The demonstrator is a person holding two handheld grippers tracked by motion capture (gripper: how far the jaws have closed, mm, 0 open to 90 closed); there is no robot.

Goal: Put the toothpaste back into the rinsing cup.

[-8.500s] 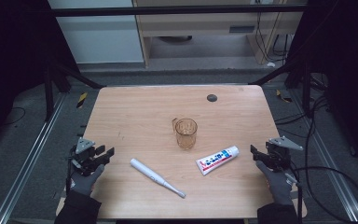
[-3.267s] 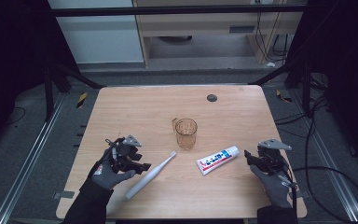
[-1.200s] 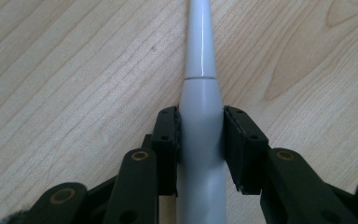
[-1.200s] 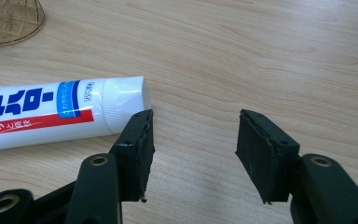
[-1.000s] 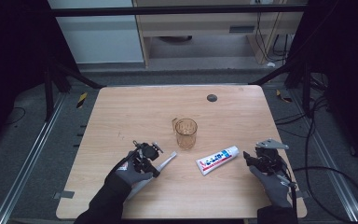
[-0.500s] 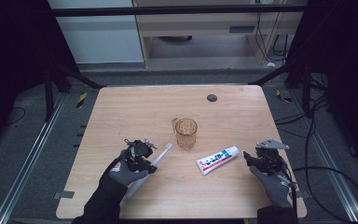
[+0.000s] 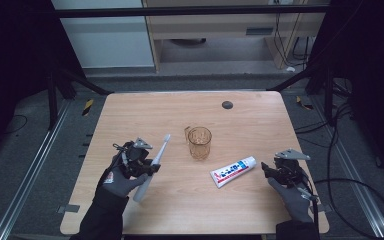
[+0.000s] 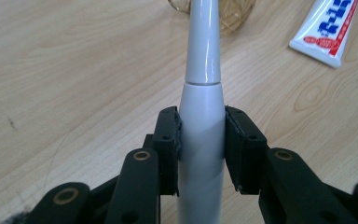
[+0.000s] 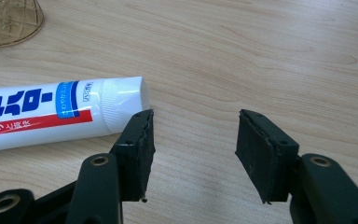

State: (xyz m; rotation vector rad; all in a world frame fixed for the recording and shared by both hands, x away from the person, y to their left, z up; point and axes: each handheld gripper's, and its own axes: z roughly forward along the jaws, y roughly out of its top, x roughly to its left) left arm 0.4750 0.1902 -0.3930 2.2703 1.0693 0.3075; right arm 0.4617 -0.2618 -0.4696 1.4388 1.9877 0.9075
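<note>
White toothbrush (image 7: 152, 164) sits clamped in our left gripper (image 7: 141, 161), jaws pressed on either side of its thick handle (image 8: 201, 140). It is lifted off the worktop (image 7: 250, 115), tilted, head end up and pointing toward the amber cup (image 7: 199, 142). In the left gripper view the long axis runs straight ahead to the cup (image 8: 235, 11), so we judge the coming move a short carry forward, then tipping the brush upright over the rim. The left hand is the nearer to the cup. Right gripper (image 7: 280, 170) rests unclenched, empty, low over the worktop; the toothpaste (image 9: 51, 114) cap lies just beside its one jaw, outside the gap.
</note>
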